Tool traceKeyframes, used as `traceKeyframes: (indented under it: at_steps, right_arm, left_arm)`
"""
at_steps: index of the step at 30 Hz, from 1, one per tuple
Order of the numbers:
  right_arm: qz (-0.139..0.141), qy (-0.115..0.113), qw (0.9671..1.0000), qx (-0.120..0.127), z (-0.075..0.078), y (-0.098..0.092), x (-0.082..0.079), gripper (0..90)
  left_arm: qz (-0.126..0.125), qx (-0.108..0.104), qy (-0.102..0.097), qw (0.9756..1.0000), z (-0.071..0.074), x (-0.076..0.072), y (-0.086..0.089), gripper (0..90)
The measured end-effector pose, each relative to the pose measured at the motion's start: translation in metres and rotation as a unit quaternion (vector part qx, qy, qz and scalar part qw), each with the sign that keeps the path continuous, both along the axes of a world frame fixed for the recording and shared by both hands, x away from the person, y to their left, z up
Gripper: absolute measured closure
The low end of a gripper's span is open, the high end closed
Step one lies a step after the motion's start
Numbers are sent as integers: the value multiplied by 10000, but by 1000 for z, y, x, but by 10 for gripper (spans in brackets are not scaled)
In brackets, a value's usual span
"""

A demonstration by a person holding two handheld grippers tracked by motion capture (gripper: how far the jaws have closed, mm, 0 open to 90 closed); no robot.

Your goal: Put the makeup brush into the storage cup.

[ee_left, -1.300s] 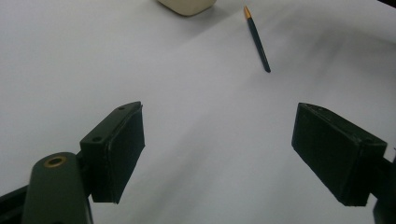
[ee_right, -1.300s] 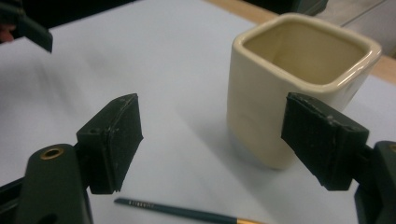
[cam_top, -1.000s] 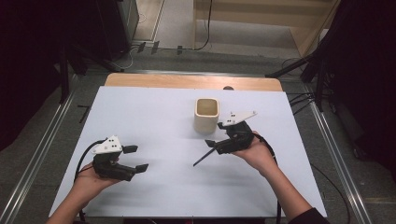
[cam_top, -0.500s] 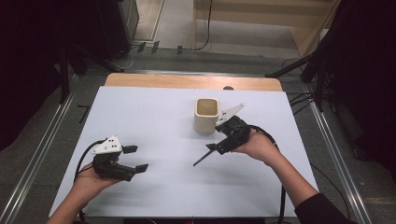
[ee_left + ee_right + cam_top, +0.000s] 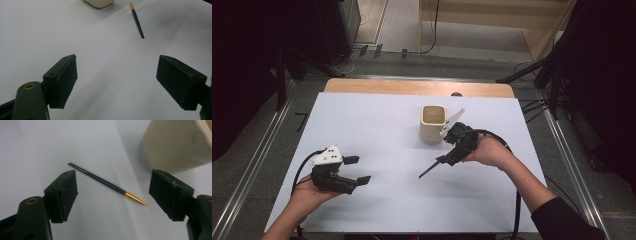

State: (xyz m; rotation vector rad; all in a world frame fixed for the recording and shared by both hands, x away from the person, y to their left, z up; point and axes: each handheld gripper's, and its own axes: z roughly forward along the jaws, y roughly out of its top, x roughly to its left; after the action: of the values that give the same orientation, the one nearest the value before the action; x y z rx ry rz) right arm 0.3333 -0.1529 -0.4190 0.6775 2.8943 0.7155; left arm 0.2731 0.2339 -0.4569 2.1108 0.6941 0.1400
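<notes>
So, nearest to you, your left tongs (image 5: 358, 169) sit low over the near left part of the white desk (image 5: 377, 130), held in your left hand (image 5: 309, 195), and the jaws stand wide with nothing but bare desk between them in the left gripper view. Over on the other side, your right tongs (image 5: 443, 159) are a bit farther out, tipped down toward the surface in your right hand (image 5: 489, 150), and they're spread wide too, gripping nothing. In the right gripper view the dark pen (image 5: 105, 183) with the gold tip lies flat on the desk in the gap between the two pads, touching neither one, gold end pointing toward the right-hand pad. From the high view that pen (image 5: 432, 169) lies at a slant just near of your right tongs, roughly mid-desk. Past it, just beside the right tongs on the far side, stands the cream cup (image 5: 433, 122), upright, mouth open to the top, and apart from the pen.
</notes>
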Motion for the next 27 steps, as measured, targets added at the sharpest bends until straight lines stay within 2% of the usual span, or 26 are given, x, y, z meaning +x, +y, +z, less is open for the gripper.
traceKeyframes:
  at_steps: [8,13,17,18,20,27]
  right_arm:
    - [184,202,9991,-318,3,3,2,236]
    - [276,219,9976,-603,5,7,3,235]
    - [348,208,9968,-691,0,10,5,235]
    - [469,135,9962,-724,-2,11,6,236]
    - [538,132,9950,-834,-6,14,5,235]
    - [601,153,9941,-885,-14,17,7,235]
  left_arm:
    - [0,3,2,10000,0,0,0,179]
    - [0,6,9,10000,0,0,0,178]
    - [-1,-5,-1,10000,0,0,0,179]
    - [6,-8,1,10000,0,0,0,178]
    - [9,-13,9,10000,0,0,0,179]
    - [2,-22,4,10000,0,0,0,179]
